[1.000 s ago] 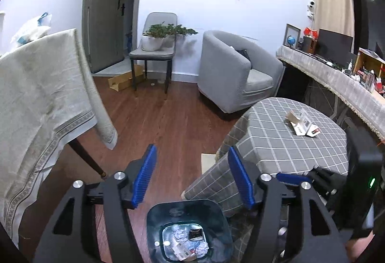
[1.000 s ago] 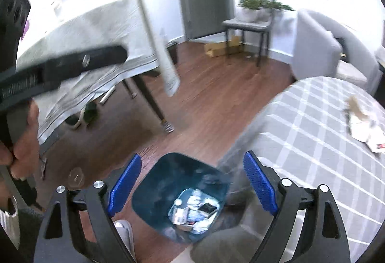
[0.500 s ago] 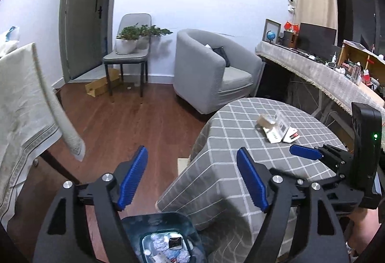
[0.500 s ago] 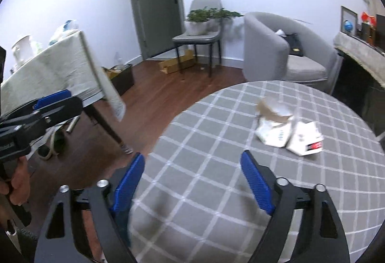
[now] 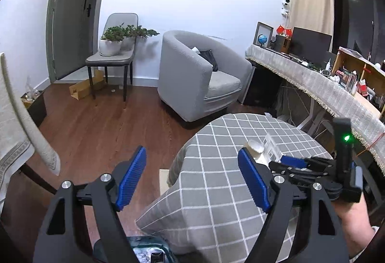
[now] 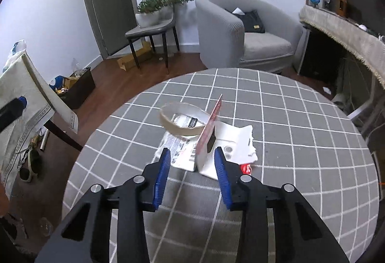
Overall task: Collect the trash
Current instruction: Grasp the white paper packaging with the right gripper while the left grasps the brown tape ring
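Observation:
A pile of trash lies on the round checked table [image 6: 288, 118]: a cardboard tape ring [image 6: 184, 120], white torn packaging [image 6: 231, 145] and a red-and-white card [image 6: 209, 128] standing on edge. My right gripper [image 6: 192, 164] is open, its jaws either side of the card's near edge, not touching it. My left gripper [image 5: 192, 176] is open and empty, held over the table's left edge. The dark trash bin [image 5: 149, 251] with crumpled wrappers sits on the floor below it. The right gripper [image 5: 293, 162] shows by the trash [image 5: 262, 150] in the left wrist view.
A grey armchair [image 5: 199, 75] stands behind the table. A chair with potted plants [image 5: 113, 51] is by the door. A cloth-covered table [image 5: 14, 133] is at the left. A long cluttered desk [image 5: 324, 87] runs along the right wall.
Both grippers rose and swung from over the bin toward the table. My right gripper moved forward to the trash pile and narrowed its jaws around the card.

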Demonstrator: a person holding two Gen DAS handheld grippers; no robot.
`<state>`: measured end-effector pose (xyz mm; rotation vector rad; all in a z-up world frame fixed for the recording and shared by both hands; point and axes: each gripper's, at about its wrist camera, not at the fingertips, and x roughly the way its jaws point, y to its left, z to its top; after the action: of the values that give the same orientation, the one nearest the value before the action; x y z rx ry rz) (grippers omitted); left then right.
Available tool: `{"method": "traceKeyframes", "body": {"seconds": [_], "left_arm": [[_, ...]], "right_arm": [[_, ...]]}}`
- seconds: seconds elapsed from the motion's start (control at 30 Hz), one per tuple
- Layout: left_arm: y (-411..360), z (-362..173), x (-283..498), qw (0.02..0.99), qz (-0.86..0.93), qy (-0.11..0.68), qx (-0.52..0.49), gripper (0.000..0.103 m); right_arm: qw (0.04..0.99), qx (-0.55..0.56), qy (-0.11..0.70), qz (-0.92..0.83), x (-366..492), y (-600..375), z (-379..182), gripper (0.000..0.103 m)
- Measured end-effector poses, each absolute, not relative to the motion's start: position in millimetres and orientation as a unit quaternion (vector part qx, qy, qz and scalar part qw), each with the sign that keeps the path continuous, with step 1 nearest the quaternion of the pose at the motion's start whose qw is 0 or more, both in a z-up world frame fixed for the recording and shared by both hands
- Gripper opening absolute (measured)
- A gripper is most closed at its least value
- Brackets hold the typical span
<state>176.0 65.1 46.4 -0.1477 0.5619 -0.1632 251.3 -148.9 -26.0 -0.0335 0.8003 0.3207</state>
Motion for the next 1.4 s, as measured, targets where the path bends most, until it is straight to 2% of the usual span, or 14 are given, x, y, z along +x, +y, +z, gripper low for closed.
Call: {"method": "traceKeyframes", "body": {"seconds": [0.07, 0.23, 0.37, 0.43, 0.73, 1.3, 1.4], "left_arm": [[62, 46, 185, 0.953, -0.088, 0.278, -0.081, 0.081], [46, 37, 204, 0.947, -0.102, 0.296, -0.072, 0.081], [29, 24, 218, 0.938, -0.117, 0.319, -0.067, 0.082], [22, 20, 225, 0.935, -0.123, 0.326, -0.068, 0.082], [0, -11, 253, 0.904, -0.162, 0.374, -0.132, 0.081], [-9, -42, 261, 0.851, -0.202, 0.433, -0.217, 0.049], [-1, -44, 261, 0.847, -0.198, 0.430, -0.241, 0.047]], "right_arm": [[0.907, -0.015, 0.392, 0.154, 259, -149, -31, 0.035], [0.898, -0.029, 0.408, 0.160, 273, -146, -39, 0.023], [0.896, -0.026, 0.411, 0.169, 281, -156, -41, 0.020], [0.895, -0.027, 0.406, 0.180, 282, -155, -40, 0.014], [0.887, -0.032, 0.400, 0.229, 275, -160, -36, 0.006], [0.877, -0.052, 0.401, 0.258, 271, -149, -34, 0.006], [0.877, -0.058, 0.401, 0.257, 269, -146, -34, 0.006]]}}
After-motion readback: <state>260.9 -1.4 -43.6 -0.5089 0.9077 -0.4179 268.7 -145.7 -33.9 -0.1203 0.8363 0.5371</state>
